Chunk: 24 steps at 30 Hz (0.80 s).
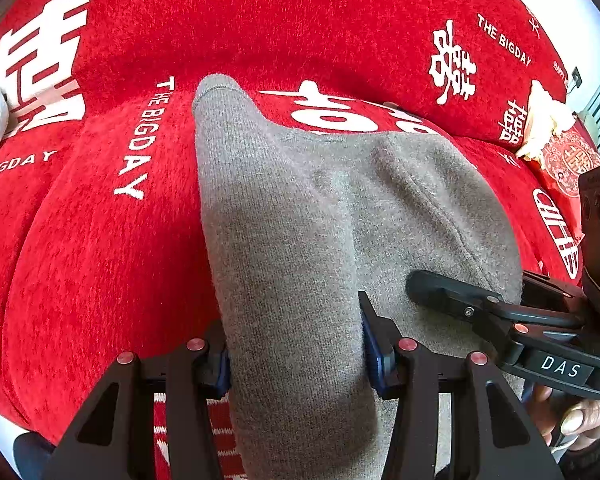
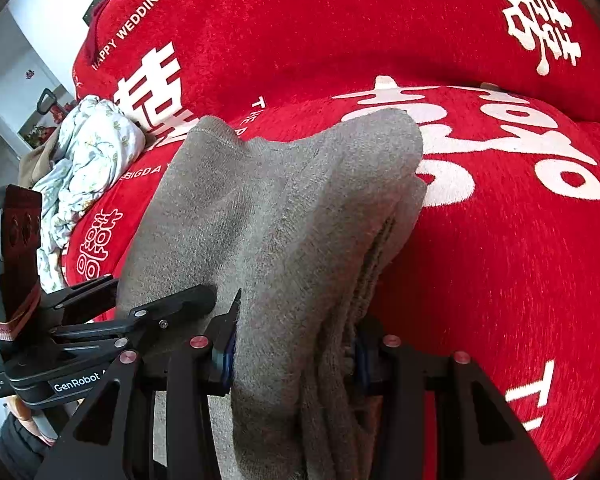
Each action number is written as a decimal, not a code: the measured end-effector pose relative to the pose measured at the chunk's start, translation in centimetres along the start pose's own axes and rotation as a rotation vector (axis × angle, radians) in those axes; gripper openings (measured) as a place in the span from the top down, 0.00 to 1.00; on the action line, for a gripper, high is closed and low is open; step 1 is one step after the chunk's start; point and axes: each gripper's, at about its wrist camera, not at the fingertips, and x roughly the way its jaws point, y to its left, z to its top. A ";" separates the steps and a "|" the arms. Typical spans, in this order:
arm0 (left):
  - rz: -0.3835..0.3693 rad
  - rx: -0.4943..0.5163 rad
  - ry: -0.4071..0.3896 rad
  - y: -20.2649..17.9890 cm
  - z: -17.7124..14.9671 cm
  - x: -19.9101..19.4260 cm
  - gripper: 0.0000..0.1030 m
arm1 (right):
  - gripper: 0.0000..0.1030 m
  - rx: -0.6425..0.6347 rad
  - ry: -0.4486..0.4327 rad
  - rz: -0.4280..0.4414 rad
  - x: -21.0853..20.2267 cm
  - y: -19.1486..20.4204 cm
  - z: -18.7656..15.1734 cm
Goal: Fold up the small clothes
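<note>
Grey knitted garment point(image 1: 300, 216), seemingly a small sweater or similar woollen piece, is held up off a red sofa cover point(image 1: 100, 240) printed with white wedding characters and English lettering. It already looks folded at least once: the right wrist view shows several stacked layers of knit along its right edge point(image 2: 380, 248), and a narrower hemmed end point(image 1: 216, 88) reaches away from the cameras toward the sofa back. The far part of the cloth seems to rest or drape on the seat cushion, though where exactly it touches I cannot tell.

Both tools have hold of the near end. The left gripper point(image 1: 296, 356) is clenched on a thick band of the grey knit, with blue pads pressing it from either side. The right gripper point(image 2: 296, 356) is likewise clamped on the layered bundle beside it, and in each view the other tool's black finger lies against the cloth. A person's fingers point(image 1: 580, 420) show behind the right tool.

As a judgement, the folding of this piece is well advanced but not finished: it is bundled and gripped rather than laid flat and released, so a last fold or a neat set-down remains. A crumpled pale floral garment point(image 2: 88, 148) lies on the sofa to the left, apparently still unfolded, so more work probably follows.
</note>
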 end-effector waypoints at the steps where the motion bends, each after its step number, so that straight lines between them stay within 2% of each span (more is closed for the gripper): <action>1: 0.001 0.002 -0.001 0.0 -0.1 0.0 0.50 | 0.54 0.000 -0.001 0.001 0.0 0.1 -0.1; 18: -0.006 0.020 -0.040 0.4 -2.5 -0.2 0.49 | 0.54 0.000 -0.019 0.018 -0.1 0.2 -2.1; 20: 0.006 0.018 -0.046 0.6 -2.7 -0.2 0.43 | 0.54 -0.002 -0.022 0.020 0.0 0.0 -2.3; 22: 0.032 0.012 -0.054 0.8 -2.9 -0.3 0.33 | 0.53 0.001 -0.022 0.023 0.1 -0.3 -2.3; 24: 0.046 0.016 -0.062 0.9 -3.0 -0.5 0.29 | 0.44 0.011 -0.022 0.013 0.0 -0.5 -2.4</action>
